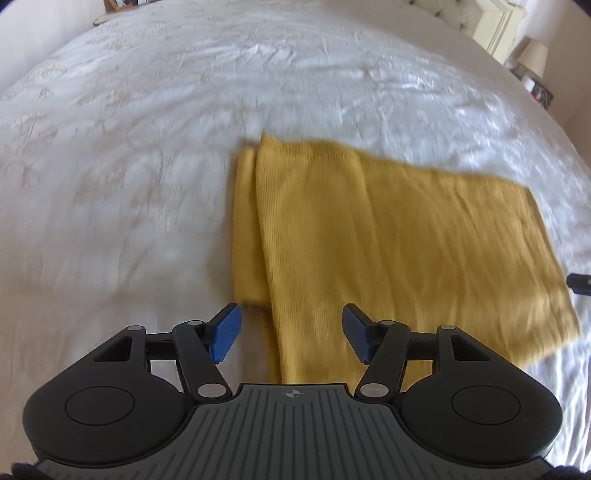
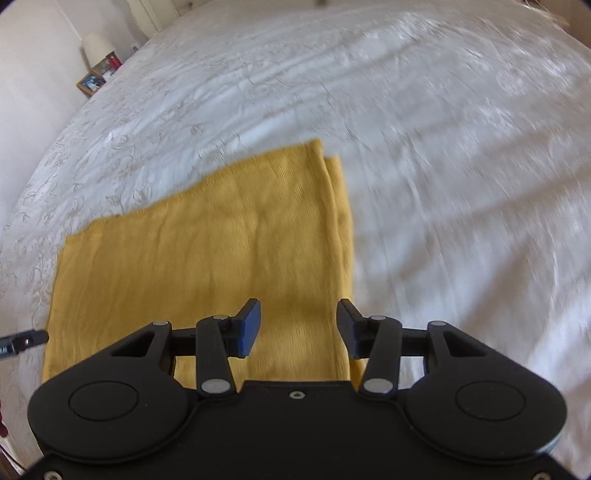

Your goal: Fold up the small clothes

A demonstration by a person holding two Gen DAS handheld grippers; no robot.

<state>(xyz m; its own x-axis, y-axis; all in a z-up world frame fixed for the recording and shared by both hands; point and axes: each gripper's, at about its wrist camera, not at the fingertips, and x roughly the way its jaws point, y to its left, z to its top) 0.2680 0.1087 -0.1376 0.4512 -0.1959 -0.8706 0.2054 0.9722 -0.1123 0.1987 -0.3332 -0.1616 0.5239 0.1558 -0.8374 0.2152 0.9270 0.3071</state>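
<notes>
A mustard-yellow knit garment [image 1: 402,240] lies folded flat on the white bedspread [image 1: 129,166], with a narrower under-layer showing along its left edge. My left gripper [image 1: 291,328] hovers over the cloth's near left corner, its blue pads open and apart from the fabric. In the right wrist view the same garment [image 2: 207,243] spreads to the left, its doubled edge on the right. My right gripper [image 2: 298,325] stands open above the near right part of the cloth, with nothing pinched. Both views are motion-blurred.
The embroidered bedspread [image 2: 461,184] extends widely around the garment. A bedside lamp [image 2: 96,44] and a framed picture [image 2: 90,83] stand beyond the bed's edge, and the lamp [image 1: 533,55] also shows beside a cream headboard [image 1: 491,26]. A dark tip [image 1: 580,282] pokes in at the edge.
</notes>
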